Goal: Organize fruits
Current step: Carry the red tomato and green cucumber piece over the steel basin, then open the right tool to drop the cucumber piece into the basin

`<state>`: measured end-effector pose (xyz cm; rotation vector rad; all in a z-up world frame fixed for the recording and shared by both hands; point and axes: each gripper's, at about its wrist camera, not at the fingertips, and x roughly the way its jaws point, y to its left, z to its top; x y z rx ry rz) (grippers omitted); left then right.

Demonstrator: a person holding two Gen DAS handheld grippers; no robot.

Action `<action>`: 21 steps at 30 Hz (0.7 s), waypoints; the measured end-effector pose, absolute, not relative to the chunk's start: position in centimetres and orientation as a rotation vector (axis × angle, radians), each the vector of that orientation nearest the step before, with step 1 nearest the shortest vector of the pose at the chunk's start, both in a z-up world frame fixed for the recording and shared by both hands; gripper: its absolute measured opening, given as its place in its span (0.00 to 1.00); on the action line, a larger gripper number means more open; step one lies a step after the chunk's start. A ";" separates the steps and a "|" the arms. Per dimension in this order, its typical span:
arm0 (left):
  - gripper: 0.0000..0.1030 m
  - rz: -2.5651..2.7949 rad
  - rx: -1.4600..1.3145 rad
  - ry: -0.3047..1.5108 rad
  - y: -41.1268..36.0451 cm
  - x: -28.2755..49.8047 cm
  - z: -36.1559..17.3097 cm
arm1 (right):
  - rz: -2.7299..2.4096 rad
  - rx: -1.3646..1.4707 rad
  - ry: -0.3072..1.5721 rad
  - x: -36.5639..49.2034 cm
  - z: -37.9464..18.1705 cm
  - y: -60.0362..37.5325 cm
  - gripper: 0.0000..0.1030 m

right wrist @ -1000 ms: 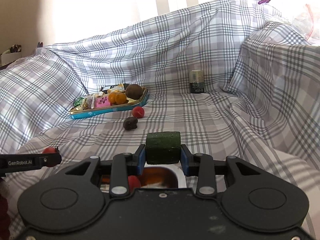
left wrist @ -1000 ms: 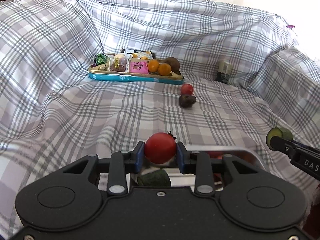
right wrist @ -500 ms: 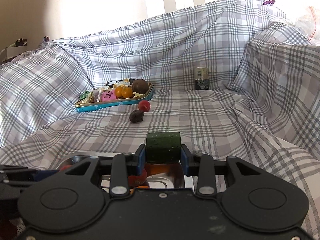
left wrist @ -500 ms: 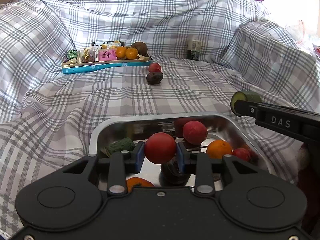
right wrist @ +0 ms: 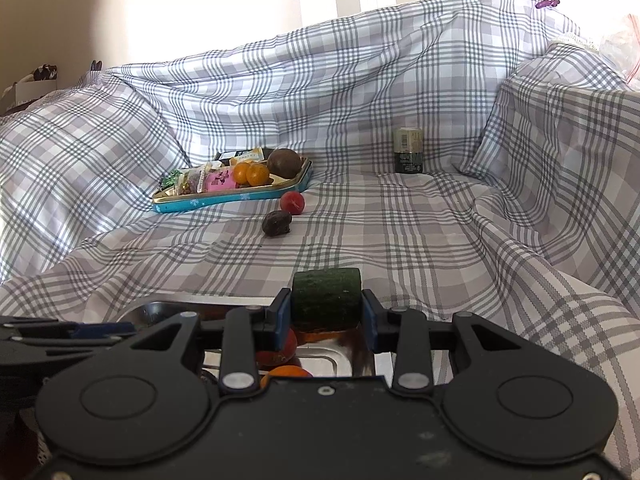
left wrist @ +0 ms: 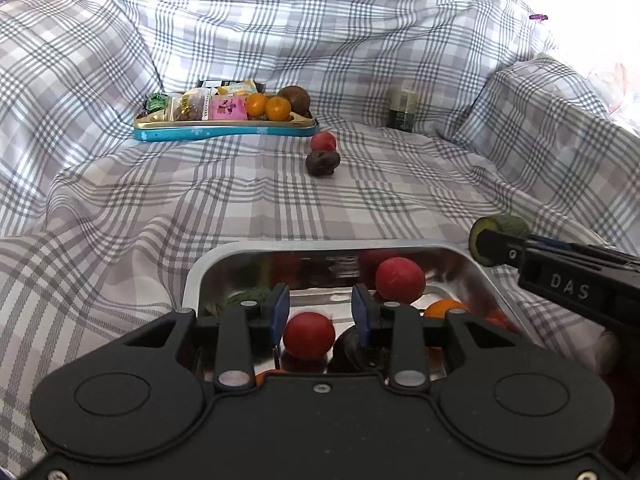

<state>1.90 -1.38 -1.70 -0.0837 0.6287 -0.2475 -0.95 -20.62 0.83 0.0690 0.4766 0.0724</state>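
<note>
Red fruit [left wrist: 309, 335] lying in metal tray [left wrist: 192, 280], left gripper [left wrist: 319, 312] jaws just opening, clear of it; right gripper [right wrist: 326, 316] clamping cucumber chunk [right wrist: 326, 298]

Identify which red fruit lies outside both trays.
The red fruit on the plaid cloth beside the blue tin; the other red ones sit in the metal tray.

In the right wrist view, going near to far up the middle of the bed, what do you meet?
Cucumber piece in the right gripper → dark wrinkled fruit → red fruit → blue snack tray. The metal tray below the gripper overlaps it, so I left it out.
</note>
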 end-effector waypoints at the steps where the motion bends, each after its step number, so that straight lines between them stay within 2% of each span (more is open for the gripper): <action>1: 0.41 -0.245 -0.082 0.636 -1.4 2.0 -1.8 | 0.073 0.067 0.478 -1.0 0.8 -20.6 0.36; 21: 0.41 -0.223 -0.090 0.661 -1.3 2.4 -2.0 | 0.074 0.061 0.474 -0.9 0.8 -20.5 0.37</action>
